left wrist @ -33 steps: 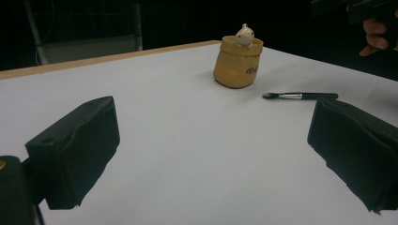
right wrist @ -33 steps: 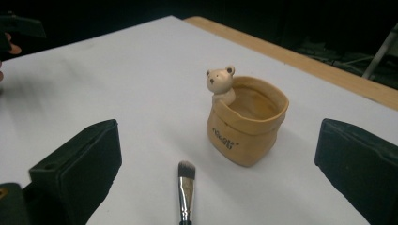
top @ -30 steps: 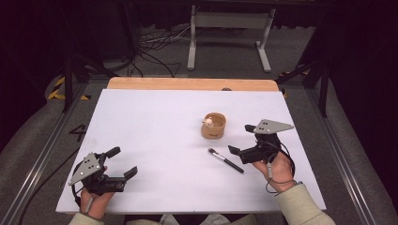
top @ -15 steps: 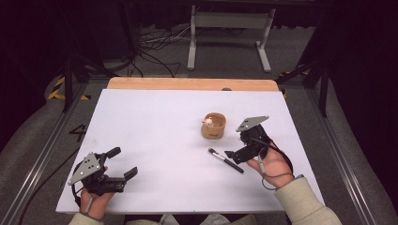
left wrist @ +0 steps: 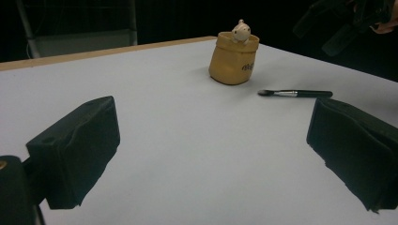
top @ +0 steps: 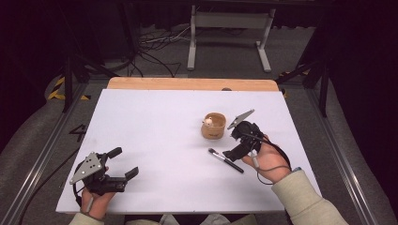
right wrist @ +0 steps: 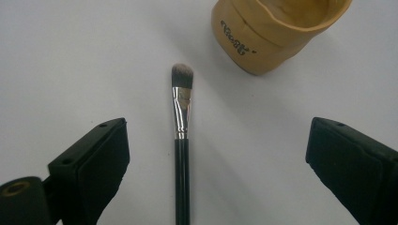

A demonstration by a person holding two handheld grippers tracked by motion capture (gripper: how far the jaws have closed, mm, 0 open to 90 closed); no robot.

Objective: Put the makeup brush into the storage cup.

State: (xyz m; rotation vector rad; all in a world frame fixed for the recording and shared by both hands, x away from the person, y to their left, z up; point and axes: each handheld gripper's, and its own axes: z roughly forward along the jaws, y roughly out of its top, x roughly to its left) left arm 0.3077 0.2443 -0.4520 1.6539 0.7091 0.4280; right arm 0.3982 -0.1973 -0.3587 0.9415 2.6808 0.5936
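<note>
Two grippers work over a white table [top: 155, 126]. Cut off or unclear: in the right gripper view the brush [right wrist: 182, 140] runs off the bottom edge, so the end of its handle is unseen, and the cup [right wrist: 270, 33] is cropped at the top; in the high view the small pale figure [top: 208, 123] in the cup is too small to make out; in the left gripper view the right gripper [left wrist: 349, 23] is dark and partly cropped at the upper right corner. Open room: bare surface spreads left of the cup and brush as far as the left gripper [top: 123, 165], which sits near the front left corner, well apart from both. Axis: the brush lies flat just in front of the cup, its long axis slanting from bristles at rear left to handle at front right in the high view; in the right gripper view it points straight ahead between the jaws, bristles away. State: the right gripper [top: 233, 145] hovers over the handle, jaws wide though just now closing a little, pads not touching the brush; the left gripper's jaws stand wide with nothing between them
</note>
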